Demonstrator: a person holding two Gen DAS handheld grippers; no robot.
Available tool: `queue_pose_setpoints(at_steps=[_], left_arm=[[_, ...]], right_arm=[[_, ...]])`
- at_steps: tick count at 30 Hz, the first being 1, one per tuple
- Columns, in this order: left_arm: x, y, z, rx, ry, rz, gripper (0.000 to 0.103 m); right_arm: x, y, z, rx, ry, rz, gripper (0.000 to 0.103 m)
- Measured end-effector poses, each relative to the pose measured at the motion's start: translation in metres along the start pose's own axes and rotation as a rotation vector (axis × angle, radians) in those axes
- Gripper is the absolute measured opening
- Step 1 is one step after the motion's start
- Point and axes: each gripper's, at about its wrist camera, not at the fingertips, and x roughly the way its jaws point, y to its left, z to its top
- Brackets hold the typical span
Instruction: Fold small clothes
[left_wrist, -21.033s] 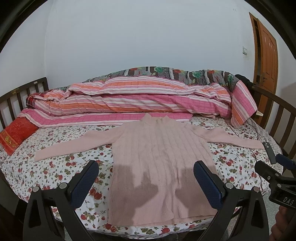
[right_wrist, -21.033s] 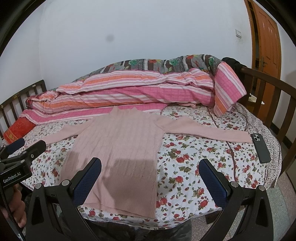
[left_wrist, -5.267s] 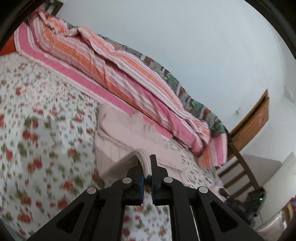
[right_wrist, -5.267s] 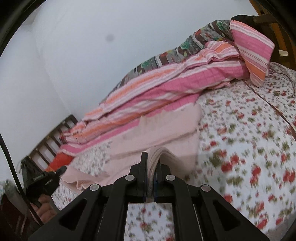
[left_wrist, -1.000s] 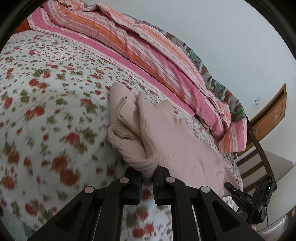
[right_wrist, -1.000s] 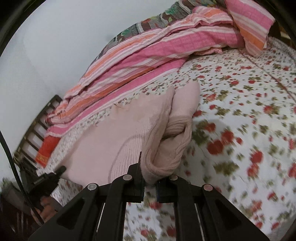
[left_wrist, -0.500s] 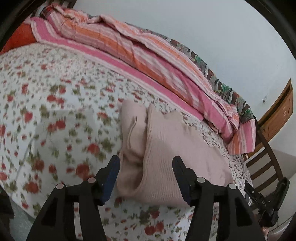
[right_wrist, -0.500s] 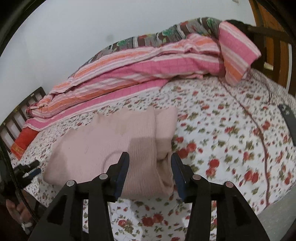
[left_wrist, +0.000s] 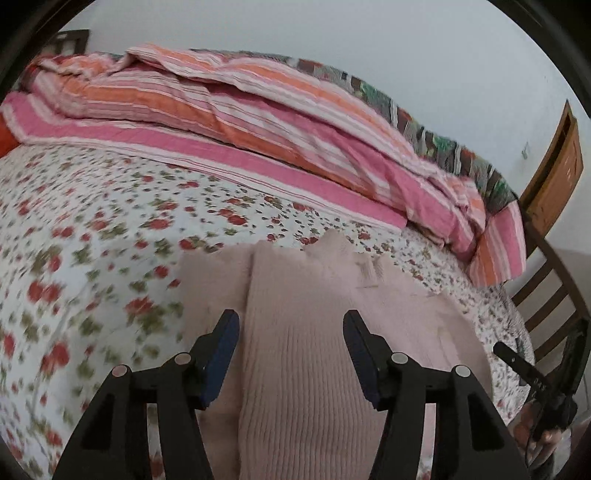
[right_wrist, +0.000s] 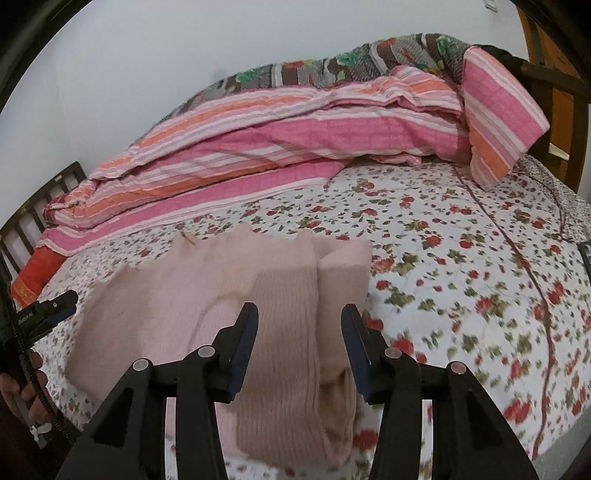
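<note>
1. Two tools, both with jaws apart and nothing clamped. Jaws have just been opening, and the sweater is below them, not between the pads.
2. Left tool (left_wrist: 290, 354): hovers over the left end of the folded sweater (left_wrist: 306, 332). The knit shows between the fingers (left_wrist: 221, 347), but the pads don't press on it.
3. Sweater: folded into a wide bundle near the front edge of the bed (left_wrist: 92, 229). Its long axis runs left-right across both views, and it lies flat on the floral sheet.
4. Right tool (right_wrist: 299, 350): hovers over the right end of the same bundle, where a rolled sleeve layer (right_wrist: 345, 266) bulges up at the edge.
5. Key relation: each tool sits at its own end of the long axis, with the sweater just ahead of and below both. Neither hand is clearly nearer.
6. Judgement: the fold looks nearly done. Next is either one more fold across the long axis or a tidy-up of the lumpy right end. Risk there is the roll springing loose.
7. Quilt (right_wrist: 295, 147) sits well behind the bundle, clear of the work.
</note>
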Motion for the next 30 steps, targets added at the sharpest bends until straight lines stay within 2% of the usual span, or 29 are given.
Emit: queue_pose_setpoints(at_steps=[4, 8, 12, 14, 15, 16, 17, 19, 21, 25, 27, 29, 30], left_arm=[[0.026, -0.004, 0.013, 0.009, 0.034, 0.003, 0.054], [0.047, 0.000, 0.024, 0.020, 0.061, 0.051, 0.051], [0.068, 0.010, 0.034, -0.004, 0.105, 0.072, 0.034], [0.076, 0.013, 0.037, -0.013, 0.119, 0.065, 0.027], [0.080, 0.014, 0.038, -0.016, 0.125, 0.062, 0.019], [0.083, 0.014, 0.039, -0.014, 0.128, 0.057, 0.007], [0.084, 0.014, 0.039, -0.013, 0.121, 0.049, 0.007], [0.075, 0.018, 0.042, -0.029, 0.043, 0.009, 0.007], [0.071, 0.020, 0.045, -0.033, 0.014, 0.002, 0.007], [0.090, 0.027, 0.046, -0.040, 0.082, 0.052, 0.007], [0.097, 0.029, 0.043, -0.050, 0.119, 0.043, 0.008], [0.096, 0.031, 0.042, -0.056, 0.130, 0.017, 0.009], [0.093, 0.032, 0.043, -0.064, 0.133, 0.001, 0.013]], right_arm=[[0.027, -0.004, 0.011, 0.008, 0.038, -0.001, 0.046], [0.054, -0.006, 0.021, 0.013, 0.068, -0.007, 0.046], [0.075, -0.007, 0.030, 0.029, 0.092, -0.011, 0.046], [0.084, -0.004, 0.035, 0.022, 0.104, -0.034, 0.039], [0.090, -0.002, 0.037, 0.011, 0.116, -0.042, 0.027], [0.094, 0.001, 0.039, -0.002, 0.125, -0.032, 0.007], [0.096, 0.001, 0.039, -0.009, 0.124, -0.006, 0.006], [0.089, 0.000, 0.042, -0.004, 0.063, 0.039, 0.005], [0.083, -0.008, 0.044, 0.030, 0.015, 0.058, 0.005], [0.108, -0.017, 0.041, 0.050, 0.109, -0.016, 0.005], [0.112, -0.011, 0.038, 0.013, 0.134, -0.047, 0.006], [0.105, -0.005, 0.041, -0.006, 0.132, -0.061, 0.012], [0.098, -0.001, 0.044, -0.007, 0.126, -0.063, 0.020]])
